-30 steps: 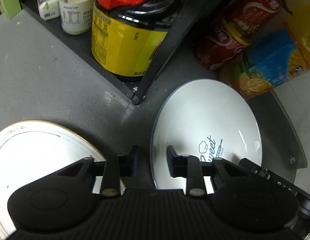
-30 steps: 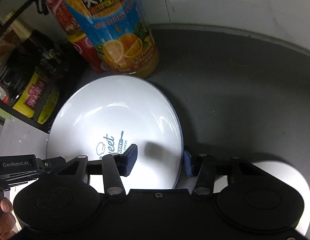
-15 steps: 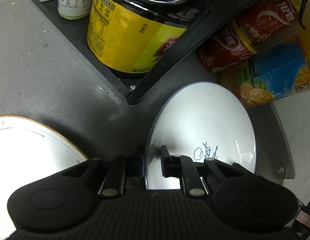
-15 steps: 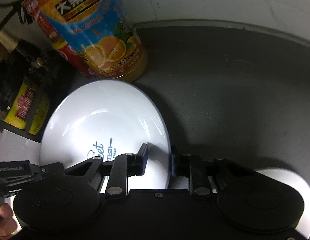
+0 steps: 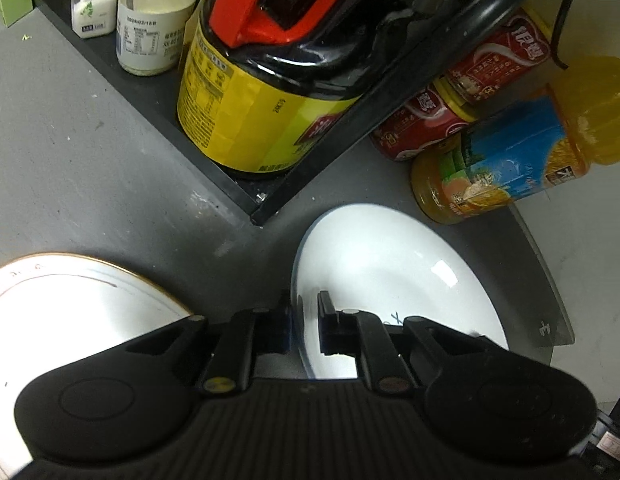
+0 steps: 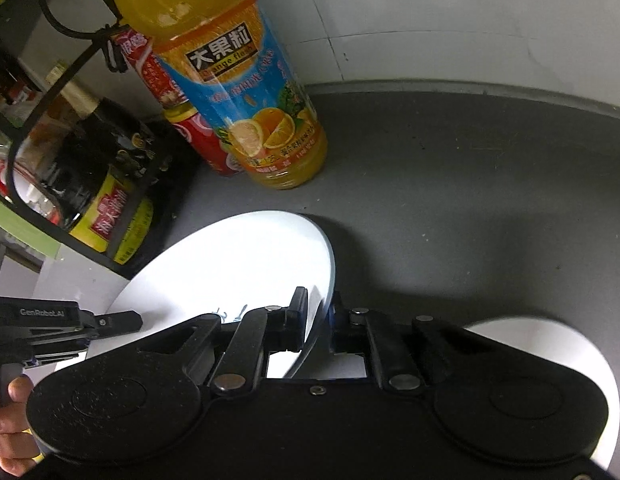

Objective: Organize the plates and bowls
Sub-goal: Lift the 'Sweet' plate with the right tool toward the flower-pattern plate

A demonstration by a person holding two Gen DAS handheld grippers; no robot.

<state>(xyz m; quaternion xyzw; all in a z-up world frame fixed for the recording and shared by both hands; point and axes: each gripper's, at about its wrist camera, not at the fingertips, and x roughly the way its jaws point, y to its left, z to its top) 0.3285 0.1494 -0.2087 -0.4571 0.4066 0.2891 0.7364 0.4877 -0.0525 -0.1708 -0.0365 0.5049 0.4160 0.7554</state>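
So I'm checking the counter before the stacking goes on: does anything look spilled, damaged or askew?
No spill or damage shows. The white plate is tilted, one edge raised off the grey counter, because the left gripper and right gripper are each clamped on its rim. The orange juice bottle stands upright behind it.

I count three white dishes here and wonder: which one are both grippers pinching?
The blue-rimmed plate near the orange juice bottle: both grippers clamp its rim. The gold-rimmed plate and the plain white dish lie untouched.

The glossy white plate (image 5: 390,272) looks ceramic; the grey countertop (image 5: 90,168) is matt, speckled.
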